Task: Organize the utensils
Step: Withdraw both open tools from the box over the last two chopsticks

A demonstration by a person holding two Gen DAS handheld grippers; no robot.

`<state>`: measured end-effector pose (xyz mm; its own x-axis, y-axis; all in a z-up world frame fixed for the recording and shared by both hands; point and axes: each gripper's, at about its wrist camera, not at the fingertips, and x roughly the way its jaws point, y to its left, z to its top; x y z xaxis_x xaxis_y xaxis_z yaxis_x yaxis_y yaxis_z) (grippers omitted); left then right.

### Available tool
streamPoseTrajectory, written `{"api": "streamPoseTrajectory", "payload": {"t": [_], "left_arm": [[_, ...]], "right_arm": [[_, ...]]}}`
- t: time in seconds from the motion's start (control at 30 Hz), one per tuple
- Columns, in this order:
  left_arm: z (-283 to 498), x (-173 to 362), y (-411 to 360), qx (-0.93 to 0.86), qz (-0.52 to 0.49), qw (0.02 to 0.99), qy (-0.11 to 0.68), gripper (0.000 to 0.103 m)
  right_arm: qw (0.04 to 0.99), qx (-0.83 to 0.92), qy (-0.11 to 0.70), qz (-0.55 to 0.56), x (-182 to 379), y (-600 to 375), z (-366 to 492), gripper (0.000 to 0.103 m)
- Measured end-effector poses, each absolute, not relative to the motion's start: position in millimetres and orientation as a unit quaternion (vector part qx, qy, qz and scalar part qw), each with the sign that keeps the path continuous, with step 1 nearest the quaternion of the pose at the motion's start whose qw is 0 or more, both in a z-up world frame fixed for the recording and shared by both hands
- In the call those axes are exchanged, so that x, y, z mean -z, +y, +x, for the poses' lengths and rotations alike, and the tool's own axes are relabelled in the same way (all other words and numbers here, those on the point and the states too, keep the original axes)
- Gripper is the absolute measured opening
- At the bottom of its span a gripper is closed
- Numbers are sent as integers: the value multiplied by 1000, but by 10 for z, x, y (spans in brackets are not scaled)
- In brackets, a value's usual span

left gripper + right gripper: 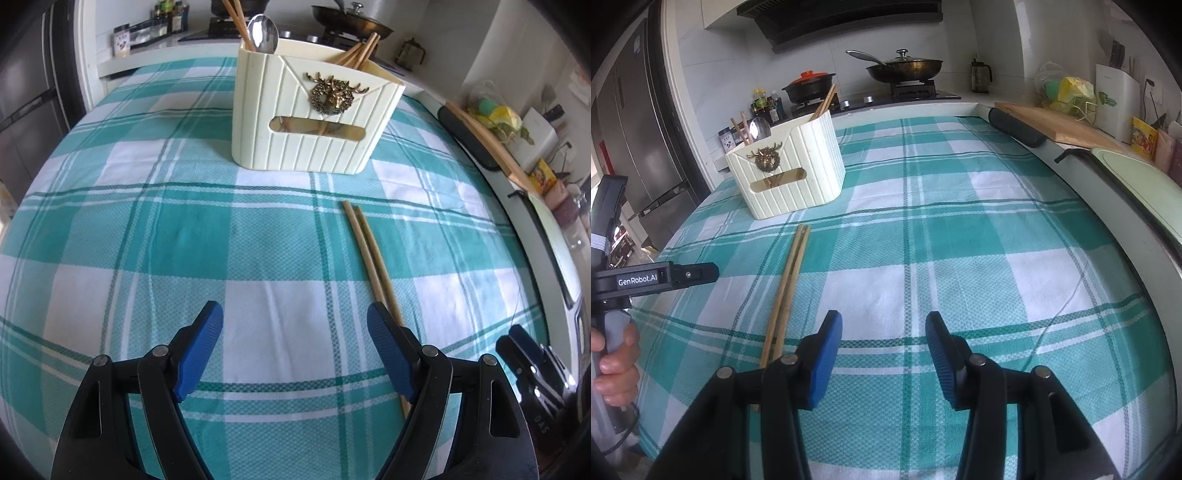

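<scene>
One pair of chopsticks left to stow

Holder (314,122) already has chopsticks and a spoon; the loose chopsticks (369,258) lie between both empty, released grippers' jaws: left gripper (295,350), right gripper (882,354).

A table covered with a teal-and-white checked cloth (155,236) carries everything. Ahead of the left gripper (295,332), well apart from it toward the far edge, a cream ribbed utensil holder (310,144) stands upright on the cloth. A pair of wooden chopsticks (364,243) lies flat side by side, just beside that gripper's right finger, running away toward the holder without reaching it. From the right gripper (883,343), the same chopsticks (788,280) lie just off its left finger, the holder (798,181) further ahead and to the left.
</scene>
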<state>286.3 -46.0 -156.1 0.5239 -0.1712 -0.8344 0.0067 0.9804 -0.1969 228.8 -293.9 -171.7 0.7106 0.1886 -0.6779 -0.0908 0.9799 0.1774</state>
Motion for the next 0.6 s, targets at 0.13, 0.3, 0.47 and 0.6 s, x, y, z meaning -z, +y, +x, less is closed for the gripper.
{"api": "streamPoseTrajectory", "payload": {"t": [0.13, 0.3, 0.47, 0.6], "left_arm": [[2976, 1613, -626, 58, -65, 873, 480, 82], [3128, 1685, -848, 54, -32, 877, 476, 82], [3171, 1817, -1002, 47, -4, 876, 481, 82], [3163, 1899, -1047, 40, 7, 877, 479, 83]], "right_arm": [[921, -72, 376, 69, 1753, -2976, 2280, 48], [923, -75, 370, 70, 1737, -2993, 2258, 48], [924, -71, 369, 75, 1745, -3048, 2252, 48], [924, -70, 366, 83, 1737, -3101, 2253, 48]]}}
